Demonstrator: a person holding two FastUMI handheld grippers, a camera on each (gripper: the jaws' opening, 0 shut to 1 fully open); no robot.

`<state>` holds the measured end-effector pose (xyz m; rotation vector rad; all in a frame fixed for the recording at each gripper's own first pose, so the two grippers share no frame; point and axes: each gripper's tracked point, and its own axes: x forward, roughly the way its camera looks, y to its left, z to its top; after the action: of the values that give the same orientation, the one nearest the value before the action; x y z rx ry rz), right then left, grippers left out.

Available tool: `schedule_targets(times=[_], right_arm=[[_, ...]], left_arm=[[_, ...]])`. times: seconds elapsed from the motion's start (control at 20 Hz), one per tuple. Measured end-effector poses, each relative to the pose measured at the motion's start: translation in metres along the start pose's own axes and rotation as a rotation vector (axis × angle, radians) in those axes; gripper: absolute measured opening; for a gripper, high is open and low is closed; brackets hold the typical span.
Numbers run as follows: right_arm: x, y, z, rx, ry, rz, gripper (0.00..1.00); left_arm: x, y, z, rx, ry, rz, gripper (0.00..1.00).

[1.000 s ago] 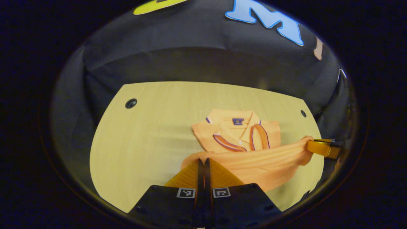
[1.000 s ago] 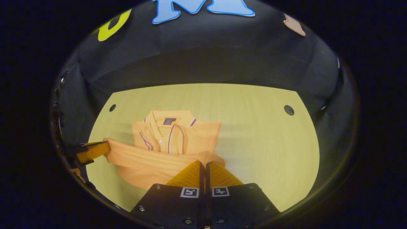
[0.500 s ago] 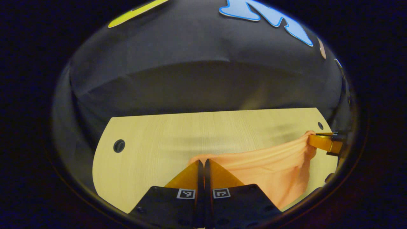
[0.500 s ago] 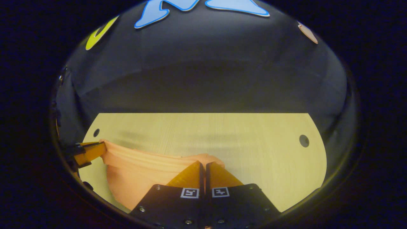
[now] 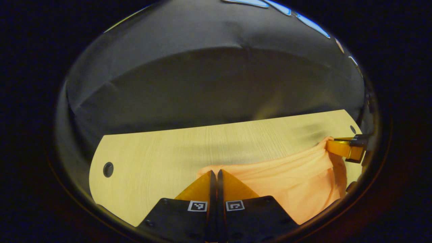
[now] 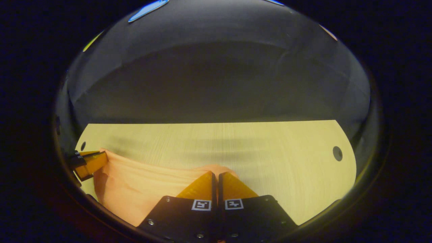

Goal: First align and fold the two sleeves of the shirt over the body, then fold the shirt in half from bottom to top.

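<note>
An orange polo shirt (image 5: 290, 182) lies on a pale wooden table (image 5: 162, 155), its hem stretched between the two grippers. In the left gripper view my left gripper (image 5: 214, 172) is shut on one hem corner, and the right gripper (image 5: 332, 145) pinches the other corner at the far right. The right gripper view shows my right gripper (image 6: 216, 173) shut on the shirt (image 6: 141, 189) hem, with the left gripper (image 6: 101, 158) holding the far corner at the left. The cloth hides the collar and sleeves.
The table (image 6: 270, 158) has a round cable hole near each far corner, one hole (image 5: 108, 169) at the left and one hole (image 6: 337, 153) at the right. Black booth cloth rises right behind the table's far edge.
Both grippers have carried the hem forward toward the table's far edge and lower. The collar and folded sleeves, seen a second ago, are now covered by the cloth.
</note>
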<state>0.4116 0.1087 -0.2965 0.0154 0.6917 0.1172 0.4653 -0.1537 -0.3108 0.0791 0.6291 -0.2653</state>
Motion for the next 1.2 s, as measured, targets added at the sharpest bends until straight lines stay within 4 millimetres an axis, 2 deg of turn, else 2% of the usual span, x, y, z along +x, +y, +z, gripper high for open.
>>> schedule_targets(times=[0.05, 0.25, 0.35, 0.4, 0.45, 0.5, 0.55, 0.6, 0.65, 0.7, 0.85, 0.9, 0.95, 1.05, 1.2], right_arm=[[-0.001, 0.000, 0.001, -0.008, -0.007, 0.001, 0.00], [-0.002, -0.002, 0.006, -0.039, -0.037, 0.002, 0.00], [-0.003, -0.004, 0.006, -0.044, -0.034, 0.014, 0.07], [-0.002, -0.003, 0.008, -0.041, -0.038, 0.022, 0.08], [-0.004, -0.003, 0.011, -0.042, -0.044, 0.027, 0.09], [-0.009, -0.002, 0.014, -0.044, -0.054, 0.030, 0.30], [-0.016, -0.003, 0.018, -0.048, -0.064, 0.022, 0.44], [-0.023, -0.003, 0.021, -0.049, -0.073, 0.021, 0.55], [-0.029, -0.002, 0.025, -0.046, -0.082, 0.029, 0.56], [-0.034, -0.003, 0.029, -0.048, -0.092, 0.030, 0.65], [-0.065, -0.002, 0.046, -0.059, -0.129, 0.036, 0.64], [-0.071, -0.001, 0.048, -0.060, -0.136, 0.041, 0.64], [-0.085, 0.002, 0.053, -0.058, -0.143, 0.047, 0.66], [-0.122, 0.002, 0.060, -0.049, -0.157, 0.058, 0.64], [-0.177, 0.009, 0.064, -0.037, -0.170, 0.075, 0.66]], left_arm=[[0.001, -0.004, 0.000, -0.004, 0.000, 0.000, 0.05], [-0.003, 0.002, -0.002, -0.039, -0.010, 0.003, 0.06], [-0.010, 0.000, 0.003, -0.062, -0.015, -0.014, 0.10], [-0.010, -0.002, 0.001, -0.062, -0.013, -0.014, 0.19], [-0.014, -0.005, 0.004, -0.060, -0.013, -0.016, 0.41], [-0.017, -0.005, 0.006, -0.063, -0.016, -0.021, 0.62], [-0.021, -0.005, 0.010, -0.065, -0.023, -0.021, 0.84], [-0.025, -0.005, 0.015, -0.068, -0.030, -0.019, 0.83], [-0.028, -0.006, 0.018, -0.071, -0.037, -0.018, 0.82], [-0.032, -0.006, 0.021, -0.074, -0.043, -0.018, 0.81], [-0.060, -0.004, 0.038, -0.084, -0.072, -0.017, 0.79], [-0.075, -0.003, 0.045, -0.086, -0.085, -0.017, 0.79], [-0.092, -0.008, 0.049, -0.087, -0.093, -0.018, 0.79], [-0.123, -0.011, 0.055, -0.090, -0.109, -0.018, 0.81], [-0.187, -0.018, 0.059, -0.111, -0.122, -0.031, 0.81]])
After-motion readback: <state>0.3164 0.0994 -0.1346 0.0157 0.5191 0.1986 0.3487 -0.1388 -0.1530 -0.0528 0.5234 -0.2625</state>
